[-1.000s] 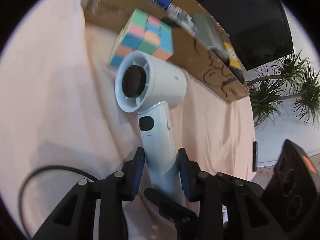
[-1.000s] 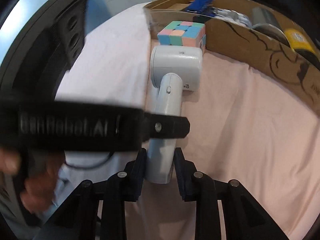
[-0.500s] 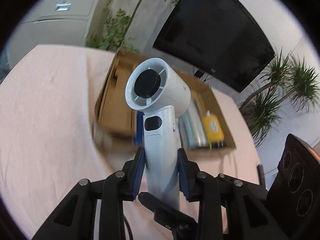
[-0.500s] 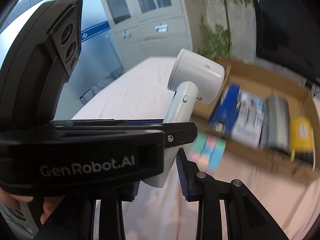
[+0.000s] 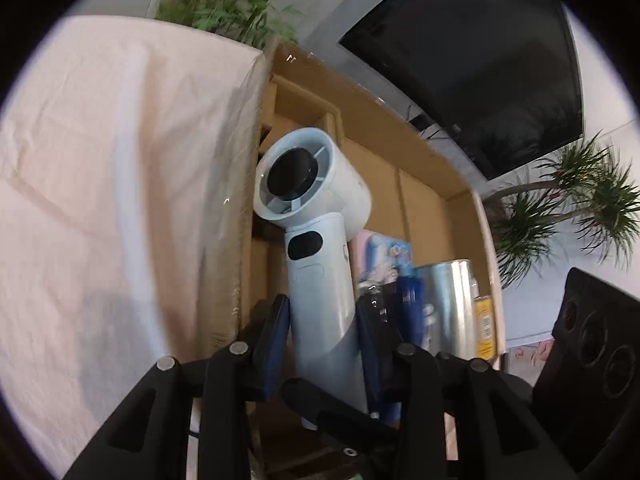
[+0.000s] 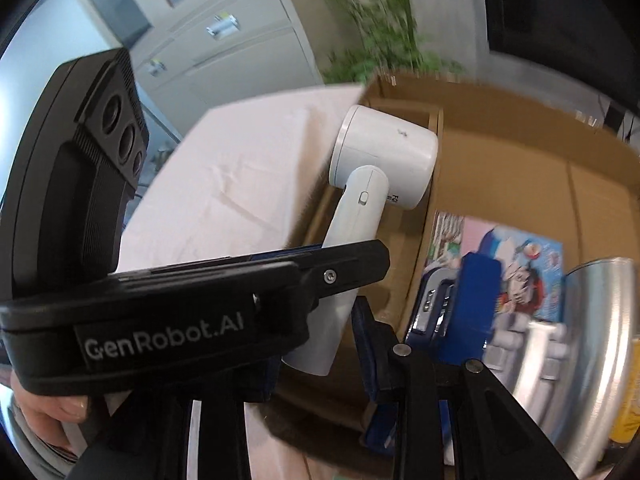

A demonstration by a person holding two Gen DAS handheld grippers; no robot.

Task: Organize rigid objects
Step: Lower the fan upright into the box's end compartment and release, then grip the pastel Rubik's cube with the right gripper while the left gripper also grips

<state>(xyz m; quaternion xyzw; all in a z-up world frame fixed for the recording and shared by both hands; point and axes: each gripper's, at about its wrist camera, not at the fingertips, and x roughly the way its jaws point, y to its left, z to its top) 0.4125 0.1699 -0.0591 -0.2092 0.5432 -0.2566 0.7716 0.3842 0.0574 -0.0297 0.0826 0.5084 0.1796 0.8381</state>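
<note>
A white handheld fan (image 5: 316, 216) is held by its handle in both grippers. My left gripper (image 5: 322, 328) is shut on the handle, head pointing up over the open cardboard box (image 5: 432, 148). My right gripper (image 6: 320, 340) is shut on the same handle lower down; the fan (image 6: 384, 160) hangs over the box's left end (image 6: 500, 120). The left gripper's black body (image 6: 160, 312) crosses the right wrist view and hides the right gripper's left finger.
Inside the box lie a blue stapler (image 6: 460, 300), a colourful printed pack (image 6: 516, 256), a silver can (image 6: 580, 340) and a yellow item (image 5: 485, 320). A pink cloth (image 5: 120, 200) covers the table left of the box. A black screen (image 5: 480, 60) and plants stand behind.
Both grippers lifted the fan off the cloth and carried it forward over the box. The pastel cube that lay beside the fan is out of view now.
</note>
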